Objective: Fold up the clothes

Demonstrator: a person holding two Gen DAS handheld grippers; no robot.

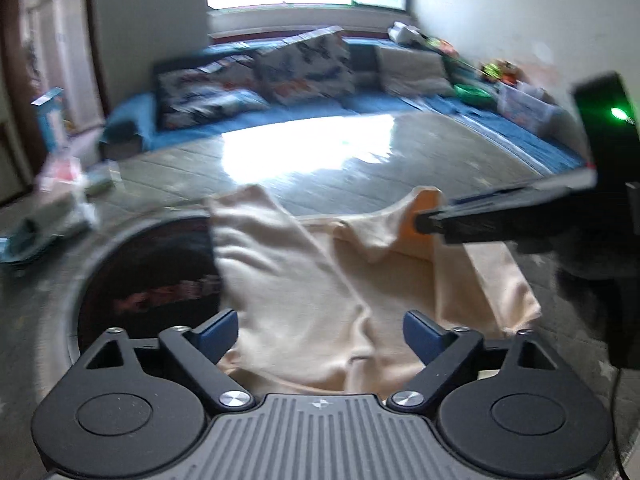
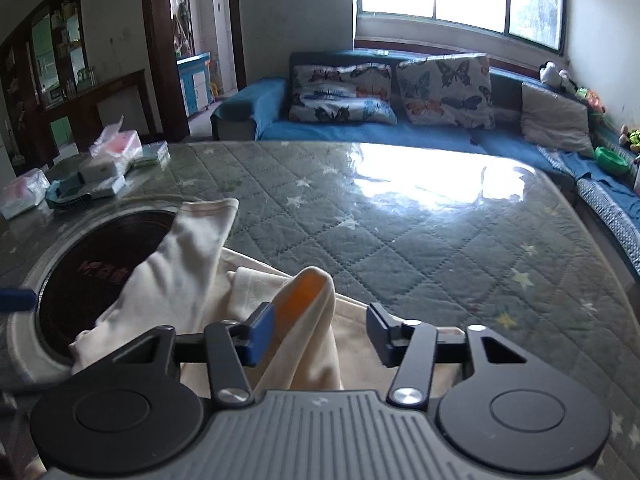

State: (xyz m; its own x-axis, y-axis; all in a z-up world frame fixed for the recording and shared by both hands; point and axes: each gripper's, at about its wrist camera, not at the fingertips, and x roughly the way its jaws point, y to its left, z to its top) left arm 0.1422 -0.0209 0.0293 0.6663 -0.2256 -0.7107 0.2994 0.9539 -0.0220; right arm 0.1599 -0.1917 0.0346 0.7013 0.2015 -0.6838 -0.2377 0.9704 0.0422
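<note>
A cream garment (image 1: 320, 288) lies crumpled on the quilted green table cover (image 1: 360, 184), partly over a round dark hob (image 1: 152, 276). My left gripper (image 1: 320, 336) is open just above the garment's near part, nothing between its blue pads. In the right wrist view the same garment (image 2: 192, 248) lies under my right gripper (image 2: 320, 332), whose jaws stand open around a raised fold with an orange lining (image 2: 304, 292); the fold rests against the left blue pad (image 2: 260, 332). The right gripper also shows in the left wrist view (image 1: 428, 220), its tip at that fold.
Packets and boxes (image 2: 100, 168) sit at the table's far left. A blue sofa (image 2: 400, 128) with butterfly cushions (image 2: 444, 88) runs behind the table under a bright window. Toys and a green bowl (image 2: 612, 160) lie on the sofa's right end.
</note>
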